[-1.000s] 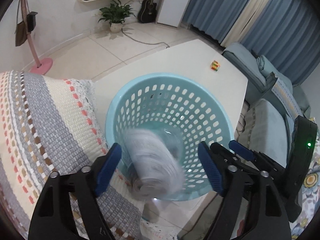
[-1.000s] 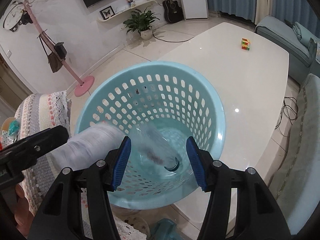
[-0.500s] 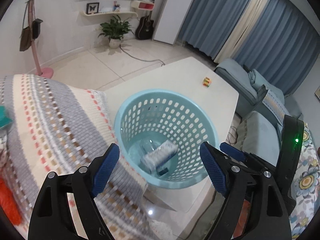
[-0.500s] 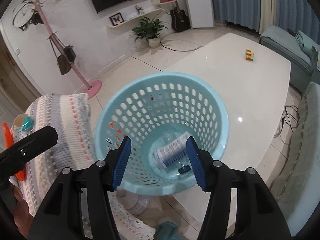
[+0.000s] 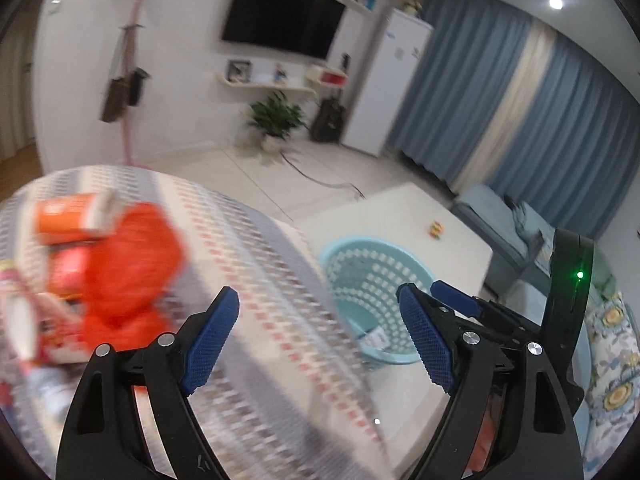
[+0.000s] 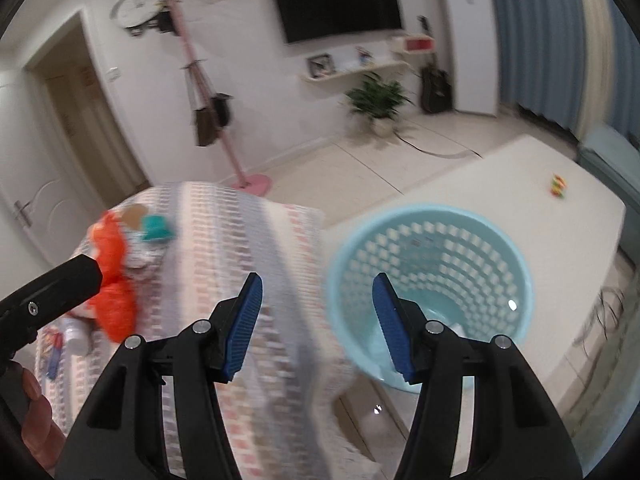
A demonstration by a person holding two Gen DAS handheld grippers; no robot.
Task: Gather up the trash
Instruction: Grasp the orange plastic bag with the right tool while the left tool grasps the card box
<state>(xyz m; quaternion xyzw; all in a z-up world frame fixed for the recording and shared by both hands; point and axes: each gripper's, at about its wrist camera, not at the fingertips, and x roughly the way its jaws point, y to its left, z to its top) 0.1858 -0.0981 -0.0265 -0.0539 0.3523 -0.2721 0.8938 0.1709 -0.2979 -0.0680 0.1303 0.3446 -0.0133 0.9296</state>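
Your left gripper point(image 5: 320, 340) and right gripper point(image 6: 316, 326) both stand wide with nothing between the fingers. At least one labelled item lies at the bottom of the blue basket point(image 6: 428, 240), right of centre in both views, so part of the collection appears done. The remaining trash point(image 5: 116, 272), an orange heap with other bits on the striped cloth point(image 6: 240, 232), lies at the left of both frames, apart from both sets of fingers.

Both tongs point(image 5: 320, 336) point(image 6: 316, 322) agape, empty, angled down.
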